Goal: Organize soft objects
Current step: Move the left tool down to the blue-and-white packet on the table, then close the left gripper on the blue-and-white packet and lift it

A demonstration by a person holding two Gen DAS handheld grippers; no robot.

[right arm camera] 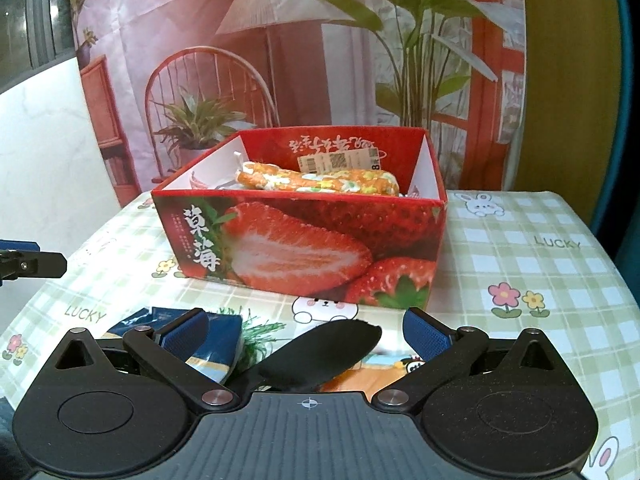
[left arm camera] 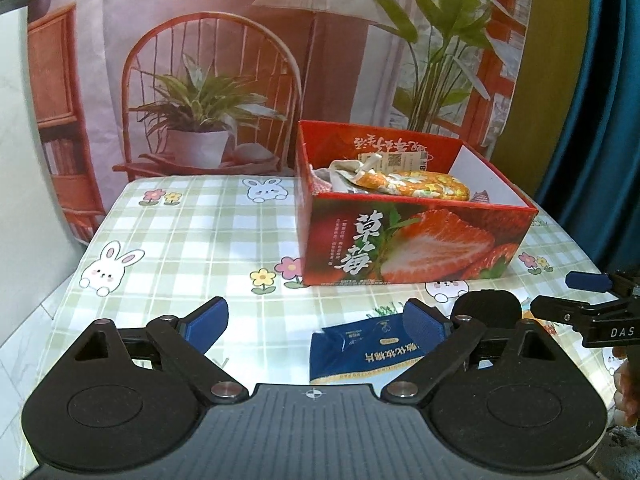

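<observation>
Soft items are partly sorted already: an orange floral-print fabric pouch lies inside the red cardboard strawberry-print box at the centre of the right wrist view, with a paper tag and a pale cloth piece beside it. Two things are left on the green-checked, rabbit-patterned worktop, in front of the box: a dark blue soft packet with printed lettering, at the lower centre of the left wrist view, and a black oval soft pad, at the lower centre of the right wrist view. The left tool stands wide and empty, its right finger over the blue packet's edge; the right tool also stands wide and empty, with the black pad lying between its fingers. The step in hand looks like a pick-up of the remaining pieces. Next, I judge, each tool must lower, close on its item and carry it over the box rim.
</observation>
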